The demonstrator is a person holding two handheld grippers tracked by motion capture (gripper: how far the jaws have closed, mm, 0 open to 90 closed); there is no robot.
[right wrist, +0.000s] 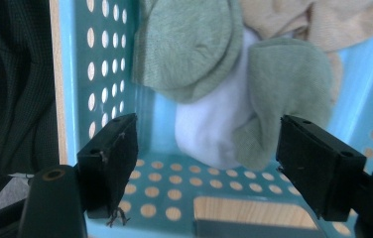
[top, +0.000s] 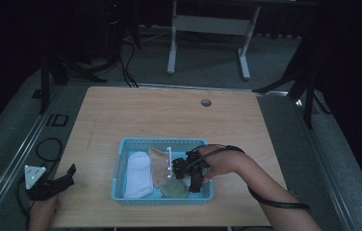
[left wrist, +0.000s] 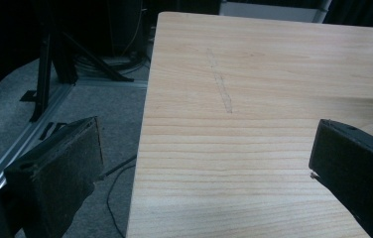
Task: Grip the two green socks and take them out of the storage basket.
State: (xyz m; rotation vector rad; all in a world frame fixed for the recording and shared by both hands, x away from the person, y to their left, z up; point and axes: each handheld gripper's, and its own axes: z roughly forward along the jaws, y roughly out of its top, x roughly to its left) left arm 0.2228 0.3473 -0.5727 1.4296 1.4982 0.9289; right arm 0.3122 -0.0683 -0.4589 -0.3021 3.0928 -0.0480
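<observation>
- R gripper [top: 194, 179] was inside the blue basket [top: 160, 142], fingers [right wrist: 109, 158] spread apart, pinching nothing.
- Just past the R fingertips lay a green sock [right wrist: 283, 94], bunched over a white sock [right wrist: 209, 131]; the pads hadn't touched either.
- A 2nd green piece [right wrist: 189, 44] sat further beyond the fingers, w/ a beige sock [right wrist: 318, 20] behind that.
- The basket's perforated floor showed betw. the R fingers.
- In the high view a larger white sock [top: 138, 174] lay in the basket's left part, well off from the R fingers.
- L gripper [top: 54, 183] sat at the bench [top: 169, 110] edge, fingers [left wrist: 60, 173] spread wide, bare wood betw. them, nothing held.
- L fingers were well apart from the basket.
</observation>
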